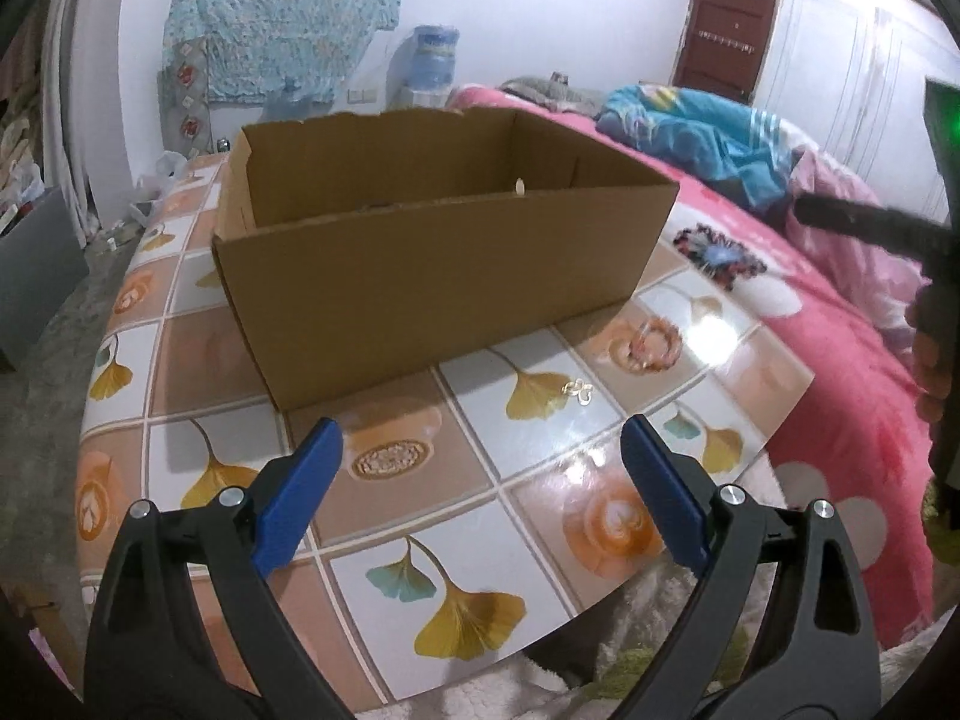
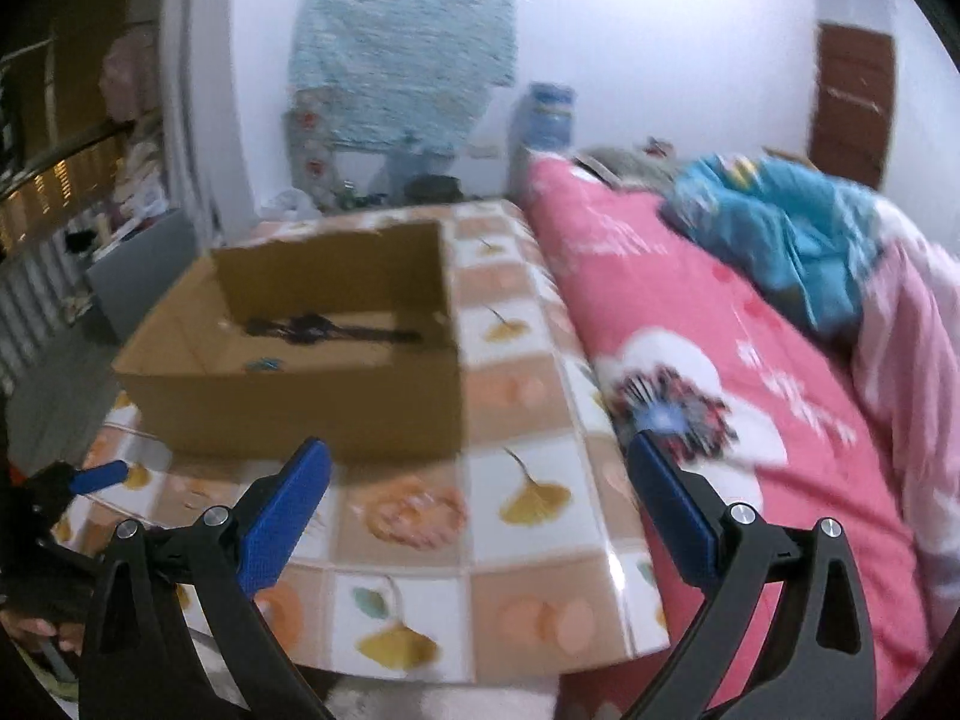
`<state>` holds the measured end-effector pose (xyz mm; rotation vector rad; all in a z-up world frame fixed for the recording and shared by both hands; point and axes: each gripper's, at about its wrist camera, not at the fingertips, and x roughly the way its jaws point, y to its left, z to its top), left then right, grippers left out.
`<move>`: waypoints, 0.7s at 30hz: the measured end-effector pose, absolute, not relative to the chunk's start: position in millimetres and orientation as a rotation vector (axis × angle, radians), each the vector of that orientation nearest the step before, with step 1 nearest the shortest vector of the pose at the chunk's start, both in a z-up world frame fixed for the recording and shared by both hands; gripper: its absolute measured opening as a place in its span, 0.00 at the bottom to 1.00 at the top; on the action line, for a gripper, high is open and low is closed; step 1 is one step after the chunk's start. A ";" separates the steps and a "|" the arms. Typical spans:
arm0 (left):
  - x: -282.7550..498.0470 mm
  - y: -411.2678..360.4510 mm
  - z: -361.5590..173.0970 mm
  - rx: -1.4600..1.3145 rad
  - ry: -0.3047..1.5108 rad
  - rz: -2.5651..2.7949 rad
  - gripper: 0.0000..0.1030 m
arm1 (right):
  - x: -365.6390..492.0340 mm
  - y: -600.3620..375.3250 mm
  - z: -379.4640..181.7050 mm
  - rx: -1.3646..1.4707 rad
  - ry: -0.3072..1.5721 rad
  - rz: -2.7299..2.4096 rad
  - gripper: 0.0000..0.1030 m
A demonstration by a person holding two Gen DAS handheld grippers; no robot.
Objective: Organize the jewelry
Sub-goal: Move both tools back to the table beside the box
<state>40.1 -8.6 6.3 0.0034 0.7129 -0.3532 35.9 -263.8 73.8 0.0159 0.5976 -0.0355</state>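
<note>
The left hand-held gripper [image 1: 480, 480] hangs spread and empty over the worktop [image 1: 420, 540]; the right hand-held gripper [image 2: 480, 498] is likewise spread, holding nothing. From the left one, at 1 o'clock, a beaded bracelet [image 1: 654, 345] lies flat on the tiles, with a small gold piece [image 1: 577, 390] nearer, at 12 to 1 o'clock. At 11 o'clock stands the open cardboard box [image 1: 420, 276].

The bracelet looks light, limp and likely to slide on the glossy surface; pinching across one side of its ring seems safest. The gold piece is tiny and thin, and I judge it hard to pinch.

The right view is blurred: something dark and something blue lie in the box, unidentifiable. The gold piece's type is unclear.
</note>
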 end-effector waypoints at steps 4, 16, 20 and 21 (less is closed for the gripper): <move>44.7 -16.1 -5.9 0.051 0.740 -0.336 0.88 | 30.3 -280.8 41.4 0.056 0.641 -0.048 0.93; 74.8 -32.9 -35.2 0.139 0.843 -0.271 0.88 | 47.5 -261.3 -14.6 0.070 0.760 0.070 0.93; 83.4 -35.5 -42.9 0.153 0.890 -0.229 0.88 | 57.9 -247.5 -23.1 0.032 0.786 0.115 0.93; 85.1 -36.3 -45.2 0.161 0.902 -0.215 0.88 | 59.8 -245.5 -24.8 0.022 0.791 0.120 0.93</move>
